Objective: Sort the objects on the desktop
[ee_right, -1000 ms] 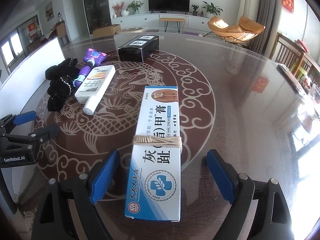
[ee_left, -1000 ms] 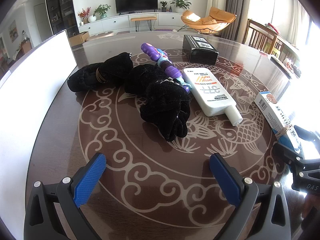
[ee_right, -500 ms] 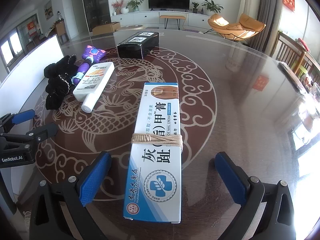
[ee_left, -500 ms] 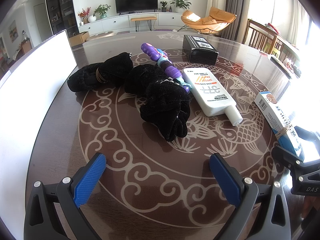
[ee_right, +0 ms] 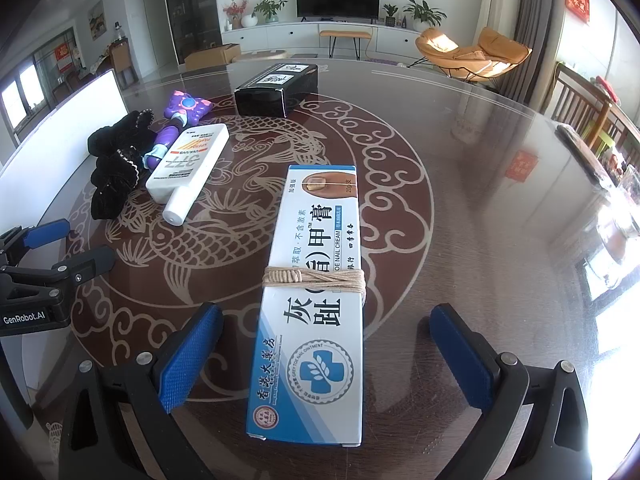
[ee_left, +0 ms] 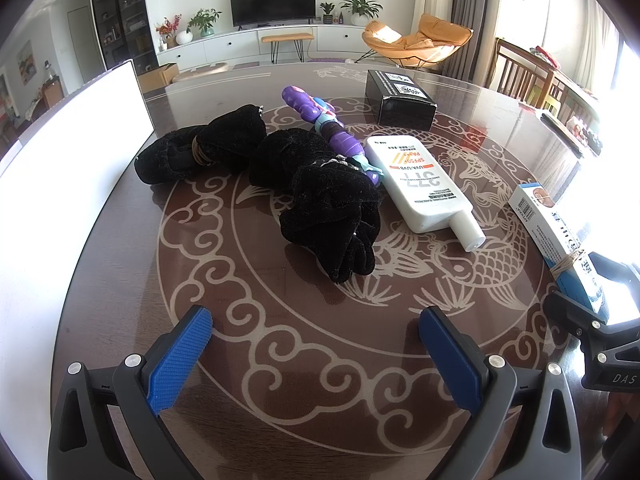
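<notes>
A blue-and-white nail cream box (ee_right: 316,292), bound with twine, lies flat between the open fingers of my right gripper (ee_right: 326,332), untouched by the pads; it also shows at the right edge of the left wrist view (ee_left: 556,236). My left gripper (ee_left: 316,332) is open and empty over bare table, short of a black velvet cloth bundle (ee_left: 332,208). A second black bundle (ee_left: 200,148), a purple toy (ee_left: 320,120), a white sunscreen bottle (ee_left: 420,184) and a black box (ee_left: 400,98) lie beyond it.
The round brown table (ee_left: 280,360) has a glossy patterned top. A white board (ee_left: 60,152) stands along its left edge. Wooden chairs (ee_right: 592,104) stand to the right. The left gripper shows in the right wrist view (ee_right: 60,252).
My right gripper has opened wider around the nail cream box. The left gripper has not moved.
</notes>
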Available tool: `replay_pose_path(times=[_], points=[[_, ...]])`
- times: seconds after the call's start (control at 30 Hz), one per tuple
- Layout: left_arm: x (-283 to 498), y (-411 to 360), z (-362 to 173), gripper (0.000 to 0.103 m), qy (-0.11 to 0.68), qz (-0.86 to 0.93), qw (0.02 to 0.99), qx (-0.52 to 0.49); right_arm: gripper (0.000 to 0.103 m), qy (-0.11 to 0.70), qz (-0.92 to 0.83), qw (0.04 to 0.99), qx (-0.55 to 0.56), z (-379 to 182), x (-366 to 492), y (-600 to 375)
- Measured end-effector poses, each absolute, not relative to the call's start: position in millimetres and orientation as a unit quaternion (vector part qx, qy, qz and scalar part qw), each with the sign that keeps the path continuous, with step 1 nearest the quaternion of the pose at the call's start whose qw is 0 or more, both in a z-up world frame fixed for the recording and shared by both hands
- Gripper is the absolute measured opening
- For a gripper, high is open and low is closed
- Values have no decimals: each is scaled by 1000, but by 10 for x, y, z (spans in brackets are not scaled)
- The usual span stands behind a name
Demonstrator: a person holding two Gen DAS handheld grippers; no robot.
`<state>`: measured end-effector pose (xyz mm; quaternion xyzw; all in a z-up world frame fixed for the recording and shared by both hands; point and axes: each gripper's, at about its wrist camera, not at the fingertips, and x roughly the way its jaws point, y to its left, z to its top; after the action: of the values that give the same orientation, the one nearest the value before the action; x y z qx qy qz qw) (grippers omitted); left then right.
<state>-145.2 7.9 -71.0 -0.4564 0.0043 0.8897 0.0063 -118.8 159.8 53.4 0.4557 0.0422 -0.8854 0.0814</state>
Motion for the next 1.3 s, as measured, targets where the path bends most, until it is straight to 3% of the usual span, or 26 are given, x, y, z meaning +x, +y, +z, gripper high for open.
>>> replay_pose_path(times=[1.3], points=[[-1452,79,-709,103,4,890,6,-456,103,42,-885,82,456,535,-1188,1597]])
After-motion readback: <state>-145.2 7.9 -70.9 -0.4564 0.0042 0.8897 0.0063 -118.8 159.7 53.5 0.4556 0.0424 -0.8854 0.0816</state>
